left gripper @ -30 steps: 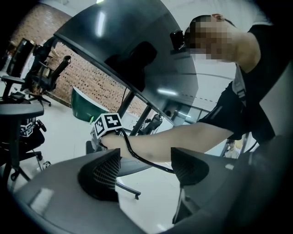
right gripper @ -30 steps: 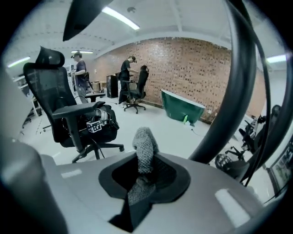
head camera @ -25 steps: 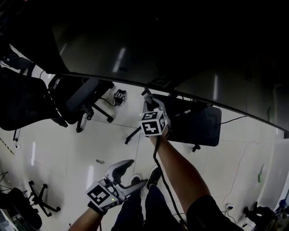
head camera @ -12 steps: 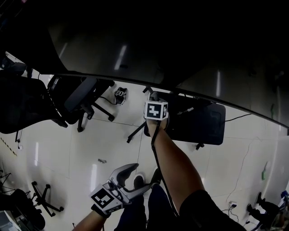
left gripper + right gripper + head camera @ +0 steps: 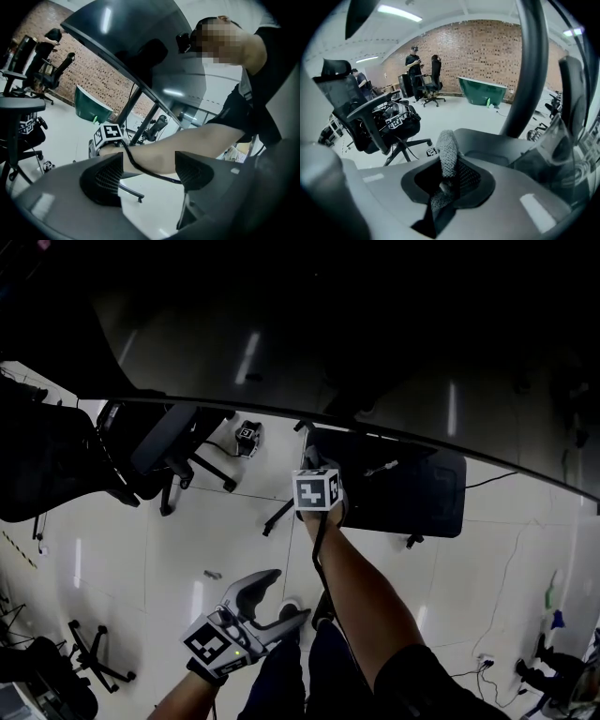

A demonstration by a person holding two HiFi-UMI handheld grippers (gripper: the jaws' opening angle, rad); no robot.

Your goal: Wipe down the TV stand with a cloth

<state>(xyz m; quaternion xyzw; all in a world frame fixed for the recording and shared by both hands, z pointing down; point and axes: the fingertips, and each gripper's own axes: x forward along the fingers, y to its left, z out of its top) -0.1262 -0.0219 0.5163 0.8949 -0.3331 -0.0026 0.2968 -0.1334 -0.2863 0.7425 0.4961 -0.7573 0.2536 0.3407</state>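
Gripping a grey knitted cloth tight between closed jaws, held the right gripper out at the near left corner of the TV stand's black base plate, below the edge of the dark glossy screen. Saw, in the right gripper view, the cloth's free end standing up from the pads just in front of the plate, with the stand's pole rising behind. Could not tell cloth touching plate or apart. Hung the left gripper low over the white tiled floor, well apart from the stand, jaws spread wide and empty, framing only the right forearm and its marker cube beyond. Noted a black office chair left of the stand.
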